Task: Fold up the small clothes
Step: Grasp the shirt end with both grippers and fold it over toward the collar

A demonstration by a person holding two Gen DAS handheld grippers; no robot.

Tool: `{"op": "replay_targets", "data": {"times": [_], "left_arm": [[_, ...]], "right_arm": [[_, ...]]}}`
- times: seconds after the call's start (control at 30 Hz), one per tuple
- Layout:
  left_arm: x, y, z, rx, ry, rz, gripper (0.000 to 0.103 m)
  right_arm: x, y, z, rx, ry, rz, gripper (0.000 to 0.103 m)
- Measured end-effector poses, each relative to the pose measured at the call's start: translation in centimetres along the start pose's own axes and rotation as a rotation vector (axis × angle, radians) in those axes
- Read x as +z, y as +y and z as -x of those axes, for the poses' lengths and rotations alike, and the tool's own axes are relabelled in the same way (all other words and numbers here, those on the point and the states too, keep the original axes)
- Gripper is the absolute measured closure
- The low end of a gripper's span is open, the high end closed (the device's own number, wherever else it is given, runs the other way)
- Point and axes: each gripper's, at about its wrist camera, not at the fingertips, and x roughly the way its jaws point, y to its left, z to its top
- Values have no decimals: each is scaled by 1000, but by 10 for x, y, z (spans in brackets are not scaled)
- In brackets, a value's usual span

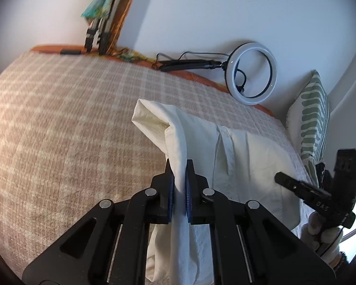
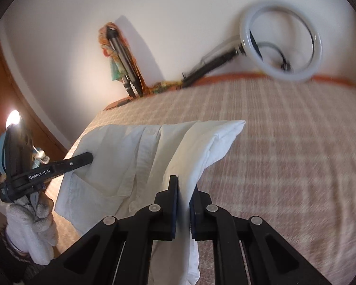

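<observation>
A white shirt [image 1: 239, 156] hangs lifted above the checked bedspread [image 1: 66, 123], stretched between my two grippers. My left gripper [image 1: 179, 166] is shut on a bunched fold of it, and a corner of cloth sticks up beyond the fingertips. In the right wrist view my right gripper [image 2: 183, 184] is shut on another fold of the shirt [image 2: 130, 156], whose button placket shows. The left gripper [image 2: 89, 158] shows there from the side in a gloved hand [image 2: 33, 223], its tip pressed into the cloth. The right gripper [image 1: 279, 178] appears at the shirt's far edge in the left wrist view.
A white ring light [image 1: 251, 73] on a black stand lies at the bed's far edge by the wall. A folded tripod [image 1: 99, 35] with a colourful cloth leans on the wall. A green striped pillow [image 1: 314, 118] stands at the right. A brown door [image 2: 2, 83] is at the left.
</observation>
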Motion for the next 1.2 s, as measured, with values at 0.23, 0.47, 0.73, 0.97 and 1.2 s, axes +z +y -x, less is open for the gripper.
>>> {"op": "replay_targets", "data": {"times": [0.23,0.47,0.73,0.97,1.2], "left_arm": [[2,-51,2,1,-63,-126,97],[10,-98,-12,-43,-91,-189,97],[22,-148,-51,-110,-72,-202,98],[36,-197,-108,-139,-32,-234,98],[52,-235,-166,-160,-19,-231,98]], "right_arm": [[8,2,22,-85,-46,68,97],[19,-22,46,-110,-102,32,98],[34,-67,74,-182,-152,18,98],[53,-128,77,-215,-167,-20,98],[86,-187,72,-257,-178,-48,98]]}}
